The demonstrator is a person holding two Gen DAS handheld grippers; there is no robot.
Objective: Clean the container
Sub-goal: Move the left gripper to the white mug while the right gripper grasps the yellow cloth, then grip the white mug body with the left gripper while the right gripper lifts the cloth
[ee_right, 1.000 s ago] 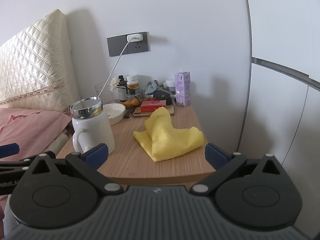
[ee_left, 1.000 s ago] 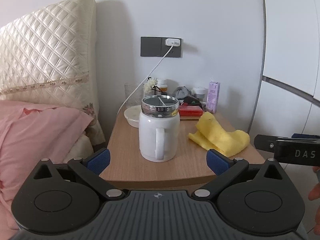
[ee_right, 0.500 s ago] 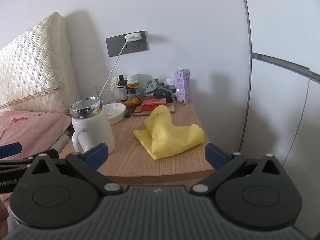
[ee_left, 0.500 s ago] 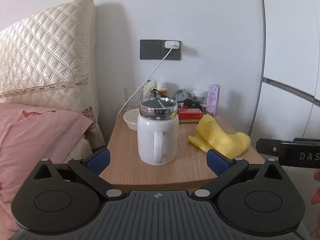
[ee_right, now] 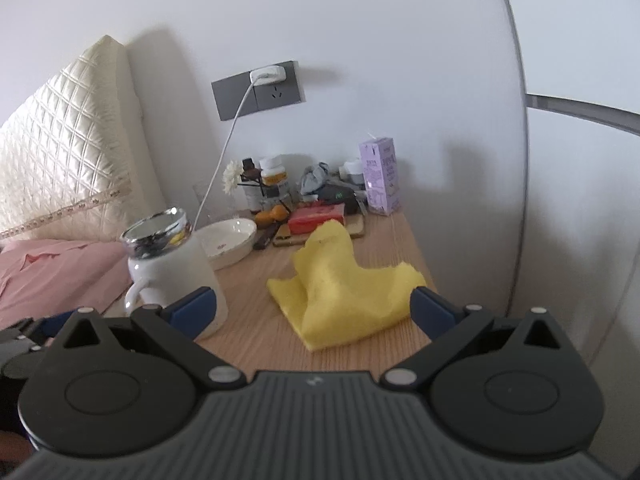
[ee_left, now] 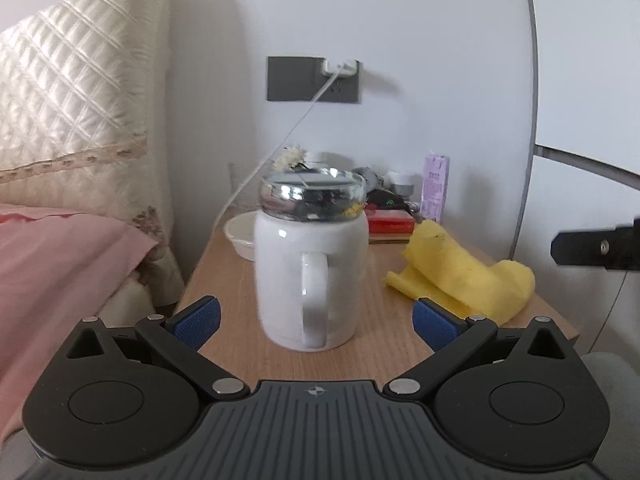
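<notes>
**Both grippers wide, mug and cloth lined up, nothing taken up yet**

As seen from the left wrist, the left gripper (ee_left: 316,322) stands with its jaws wide apart and nothing between them. The white mug (ee_left: 311,264) with its mirrored metal lid (ee_left: 313,195) sits dead ahead at 12 o'clock on the bedside table (ee_left: 240,344), handle turned toward the camera. That centring reads as deliberate: the mug fits the gap between the blue pads (ee_left: 198,322), so this hand is judged to be set to steady or lift the container. A yellow cloth (ee_left: 460,276) lies at 2 o'clock, apart from the mug. Part of the right gripper (ee_left: 596,246) enters at 3 o'clock. A white dish (ee_left: 240,236) sits just behind the mug at 11 o'clock, and a charger cable (ee_left: 296,128) drops from the wall socket (ee_left: 314,85).

As seen from the right wrist, the right gripper's jaws are likewise wide and empty. Here the yellow cloth (ee_right: 348,288) lies ahead at 12 o'clock, rumpled with one corner peaked, which offers a fold to pinch. The mug (ee_right: 176,268) stands at 10 o'clock, upright, lid on, partly hidden by the near blue pad (ee_right: 192,312). Clutter occupies the back edge: bottles (ee_right: 272,176), a red box (ee_right: 316,218) and a purple carton (ee_right: 380,176).

Judgement: wiping has not begun; the cloth is untouched. The lid's fit cannot be told.
</notes>
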